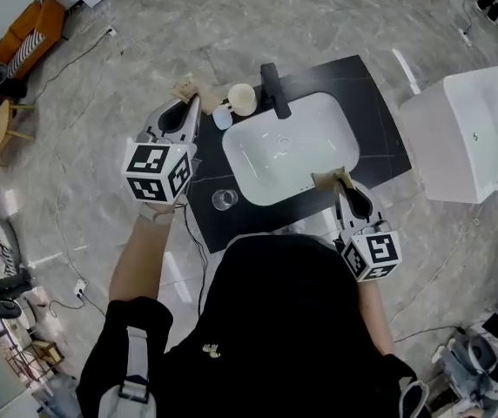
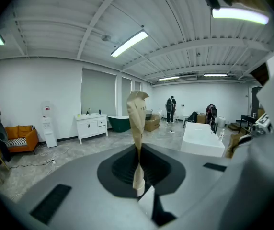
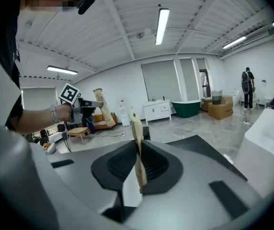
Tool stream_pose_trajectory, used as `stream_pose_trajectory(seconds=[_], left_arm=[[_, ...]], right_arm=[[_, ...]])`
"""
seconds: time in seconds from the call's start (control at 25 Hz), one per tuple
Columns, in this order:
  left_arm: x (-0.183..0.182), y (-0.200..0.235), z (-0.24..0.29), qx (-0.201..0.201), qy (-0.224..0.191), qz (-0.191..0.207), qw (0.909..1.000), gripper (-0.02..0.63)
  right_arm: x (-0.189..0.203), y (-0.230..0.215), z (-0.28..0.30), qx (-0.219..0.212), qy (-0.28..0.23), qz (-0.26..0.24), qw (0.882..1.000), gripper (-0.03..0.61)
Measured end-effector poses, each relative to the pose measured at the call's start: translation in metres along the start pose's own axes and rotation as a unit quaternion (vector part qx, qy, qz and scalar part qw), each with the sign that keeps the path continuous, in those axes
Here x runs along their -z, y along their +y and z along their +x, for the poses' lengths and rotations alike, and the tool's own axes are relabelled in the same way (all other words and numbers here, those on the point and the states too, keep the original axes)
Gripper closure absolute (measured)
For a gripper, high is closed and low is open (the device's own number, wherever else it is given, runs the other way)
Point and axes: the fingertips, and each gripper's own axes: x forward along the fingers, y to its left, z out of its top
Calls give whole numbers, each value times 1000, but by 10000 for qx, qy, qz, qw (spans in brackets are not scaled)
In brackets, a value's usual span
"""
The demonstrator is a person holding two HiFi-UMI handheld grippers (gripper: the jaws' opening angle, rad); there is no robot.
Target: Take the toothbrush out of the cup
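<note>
A clear glass cup (image 1: pixel 225 199) stands on the black counter (image 1: pixel 371 85) left of the white sink (image 1: pixel 288 146); it looks empty. A cream round cup (image 1: pixel 242 98) and a small pale blue item (image 1: pixel 223 117) sit beside the black faucet (image 1: pixel 275 90). No toothbrush can be made out in any view. My left gripper (image 1: pixel 186 88) (image 2: pixel 138 97) is lifted above the counter's left end, its tan pads pressed together on nothing. My right gripper (image 1: pixel 338 178) (image 3: pixel 134 119) hovers at the sink's front right rim, also shut and empty. The right gripper view catches the left gripper (image 3: pixel 97 93) raised in a hand.
A large white tub (image 1: pixel 467 133) (image 2: pixel 204 139) stands to the right of the counter. Cables run over the grey floor at the left (image 1: pixel 66 233). An orange sofa (image 1: pixel 27 29) and a white cabinet (image 2: pixel 91 126) are further off; two people (image 2: pixel 170 109) stand far back.
</note>
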Motion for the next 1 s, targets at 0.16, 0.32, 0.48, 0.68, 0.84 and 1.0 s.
stream_pose_trajectory(seconds=[0.16,0.32,0.48,0.68,0.84,1.0], left_arm=[[-10,-1,-32,-209,-80,-53,9997,586],[-11,1,-64,-501,-120,-169,9985,586],[-1,5,-100,-857,-110,-377,9955,586],[26,-2,-136,-1182,15,-685,9906,586],[50,-12,-155,-1418,42,-1063,9842,586],[72,-23,-167,-1528,67,-1280,9799,586]], right_arm=[[-12,15,18,-421,-61,-82,9991,532],[-28,34,35,-877,-132,-176,9959,532],[-50,57,47,-1326,-251,-269,9905,532],[-64,90,60,-1847,-276,-385,9817,532],[-65,113,68,-2207,-181,-529,9737,532],[-64,134,70,-2503,-96,-671,9658,532]])
